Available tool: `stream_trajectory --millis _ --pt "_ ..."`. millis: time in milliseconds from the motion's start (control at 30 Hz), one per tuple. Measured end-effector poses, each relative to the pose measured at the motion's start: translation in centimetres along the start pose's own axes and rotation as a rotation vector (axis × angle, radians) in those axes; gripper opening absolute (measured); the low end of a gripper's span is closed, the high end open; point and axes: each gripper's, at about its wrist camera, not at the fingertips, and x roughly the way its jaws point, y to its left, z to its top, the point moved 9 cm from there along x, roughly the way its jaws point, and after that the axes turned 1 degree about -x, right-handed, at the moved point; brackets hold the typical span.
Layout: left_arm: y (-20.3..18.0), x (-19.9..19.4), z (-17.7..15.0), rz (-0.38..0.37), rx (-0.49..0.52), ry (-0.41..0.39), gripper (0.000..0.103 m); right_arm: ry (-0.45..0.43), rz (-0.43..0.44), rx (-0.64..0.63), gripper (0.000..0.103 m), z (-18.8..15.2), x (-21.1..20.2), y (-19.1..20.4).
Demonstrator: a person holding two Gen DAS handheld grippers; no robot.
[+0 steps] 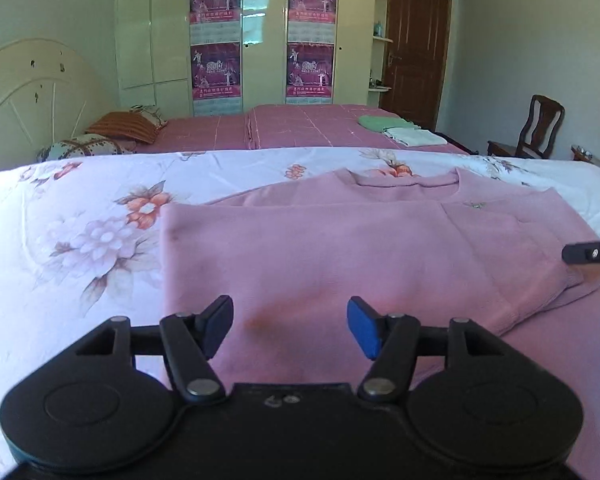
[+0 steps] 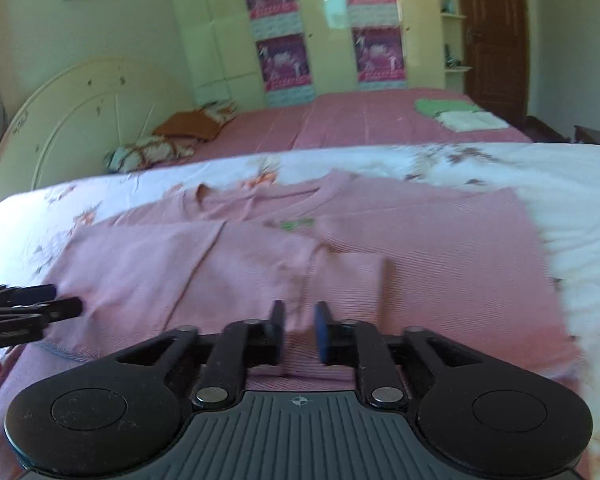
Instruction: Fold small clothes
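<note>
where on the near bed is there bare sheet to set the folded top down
Bare floral sheet lies left of the pink sweater, between it and the pillows. A narrower strip lies beyond its neckline, another off its right edge. The middle is crowded: sweater, left gripper, right gripper.

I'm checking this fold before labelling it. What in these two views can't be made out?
- Pink sweater near hem: hidden behind the left hand-held gripper body, left wrist view.
- Right hand-held gripper grasp: fabric lies between its narrow jaws, but actual clamping is unclear, right wrist view.
- Green mark on the chest: blurred, unreadable.
- Wardrobe posters: text too small.
- Folded clothes on the far bed: type too small to tell.
</note>
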Motion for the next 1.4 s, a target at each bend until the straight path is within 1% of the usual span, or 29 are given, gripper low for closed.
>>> stream_trajectory --millis 33,67,100,133,167,200,233,267,300,333,367,433,500,533,600,633,767,867,1067,1133,1167,1233,1267,1300,1333,1367,1400 --pt "0.2 0.5 -0.5 0.006 0.001 0.034 0.062 0.010 -0.007 -0.005 0.031 -0.4 0.2 -0.2" --pt "0.3 1.0 -1.2 0.014 0.001 0.072 0.062 0.043 -0.019 -0.012 0.031 -1.1 1.0 -0.4" --pt "0.2 0.7 -1.1 0.027 0.003 0.061 0.061 0.057 -0.027 -0.018 0.031 -1.7 1.8 -0.5" --pt "-0.1 0.0 -0.8 0.032 0.011 0.051 0.057 0.042 -0.034 -0.028 0.031 -1.7 1.9 -0.4" --pt "-0.5 -0.8 -0.5 0.032 0.030 0.033 0.058 0.054 -0.042 -0.024 0.031 -1.4 1.9 -0.3" --pt "-0.9 -1.3 -0.5 0.038 0.047 0.021 0.059 0.049 -0.044 -0.017 0.031 -0.8 1.5 0.0" --pt "-1.2 -1.1 -0.8 0.038 0.052 0.039 0.061 0.006 -0.044 -0.017 0.031 0.0 0.5 0.3" --pt "-1.3 -0.6 -1.4 0.031 0.046 0.078 0.061 -0.021 -0.047 -0.028 0.031 0.2 0.0 0.5" --pt "-1.3 -0.2 -1.9 0.037 0.037 0.091 0.061 -0.010 -0.055 -0.035 0.031 0.0 0.2 0.5" --pt "-1.3 -0.3 -2.1 0.042 0.030 0.075 0.061 0.055 -0.081 -0.030 0.031 -1.4 1.1 0.0" --pt "-1.4 -0.6 -2.0 0.043 0.030 0.078 0.060 0.089 -0.095 -0.022 0.031 -2.2 1.8 -0.4" --pt "-1.5 -1.3 -1.7 0.036 0.017 0.053 0.061 0.084 -0.104 -0.024 0.032 -1.8 1.1 -0.2" --pt "-1.4 -1.0 -2.1 0.034 0.015 0.075 0.061 0.017 -0.087 -0.020 0.032 -1.0 -0.2 0.4" --pt "-1.4 -0.8 -2.3 0.033 0.017 0.076 0.061 0.017 -0.096 -0.031 0.032 -1.2 0.0 0.5" --pt "-1.3 -0.6 -2.5 0.029 0.019 0.069 0.062 0.103 -0.119 -0.030 0.031 -2.6 1.7 0.3" --pt "-1.3 -0.7 -2.4 0.029 0.020 0.071 0.062 0.089 -0.126 -0.042 0.031 -2.8 1.8 0.4" --pt "-1.3 -0.6 -2.5 0.031 0.020 0.072 0.064 0.116 -0.145 -0.039 0.032 -2.8 1.7 0.4" --pt "-1.4 -0.5 -2.6 0.042 0.021 0.065 0.066 0.122 -0.154 -0.073 0.032 -3.1 1.5 0.7" --pt "-1.5 -0.6 -2.7 0.055 0.023 0.067 0.067 0.118 -0.120 -0.051 0.032 -3.2 1.3 0.1" --pt "-1.4 -0.9 -2.7 0.062 0.024 0.075 0.068 0.122 -0.125 -0.066 0.032 -3.2 1.2 0.2" --pt "-1.3 -1.0 -2.7 0.070 0.034 0.075 0.071 0.127 -0.131 -0.066 0.032 -3.2 1.0 0.2" --pt "-0.8 -1.3 -2.8 0.077 0.016 0.072 0.072 0.119 -0.132 -0.066 0.032 -3.3 0.6 0.1" --pt "-0.5 -1.6 -2.7 0.077 0.008 0.068 0.071 0.109 -0.149 -0.036 0.032 -3.2 0.2 -0.5" --pt "-0.2 -1.9 -2.7 0.082 0.002 0.053 0.071 0.081 -0.122 0.031 0.032 -2.9 -0.4 -1.1" --pt "0.2 -2.2 -2.7 0.084 -0.003 0.038 0.069 0.045 -0.083 0.090 0.033 -2.5 -1.0 -1.5" --pt "0.5 -2.4 -2.7 0.087 -0.012 0.023 0.069 0.039 -0.082 0.118 0.048 -2.5 -1.1 -1.9" --pt "0.8 -2.5 -2.7 0.088 -0.025 0.011 0.068 0.052 -0.082 0.140 0.054 -2.5 -0.8 -2.2"
